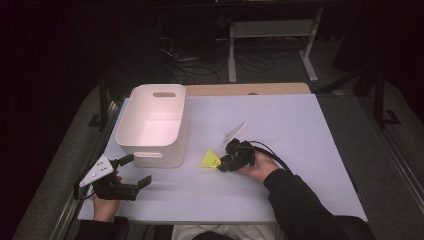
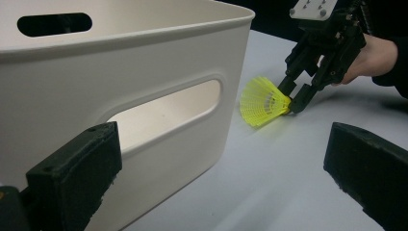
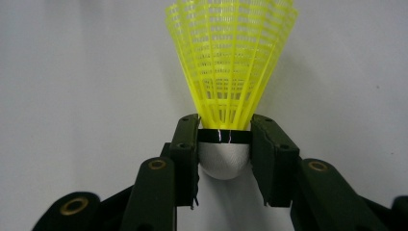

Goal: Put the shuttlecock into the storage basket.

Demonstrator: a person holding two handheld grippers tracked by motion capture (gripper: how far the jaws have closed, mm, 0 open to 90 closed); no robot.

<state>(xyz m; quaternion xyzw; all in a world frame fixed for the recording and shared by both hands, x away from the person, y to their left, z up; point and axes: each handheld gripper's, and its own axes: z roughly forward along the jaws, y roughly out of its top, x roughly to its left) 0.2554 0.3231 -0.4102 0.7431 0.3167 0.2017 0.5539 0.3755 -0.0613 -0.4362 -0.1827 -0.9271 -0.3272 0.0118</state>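
Just below the middle of the high view, my right gripper (image 1: 223, 165) has its jaws clamped on the white cork head of the yellow shuttlecock (image 1: 210, 160), which lies on the white table (image 1: 300, 130) with its skirt fanned toward the left of the frame; the right gripper view shows both pads pressed on the cork just under the black band, skirt pointing to the top of that frame. I judge the grasp step done and the lift not yet begun. Next, I reckon, comes a straight rise, then a carry toward the upper left into the white bin (image 1: 152, 125). That bin stands just beside the shuttlecock, so its near wall and rim are the edge to clear before moving across; the plastic skirt would snag or flex on it. At lower left, my left gripper (image 1: 135, 170) hovers with jaws wide apart and nothing between them, close to the bin's front handle slot, so I would keep the carry above it. A small clear strip (image 1: 234, 131) lies above the right gripper; open tabletop spreads to the right.
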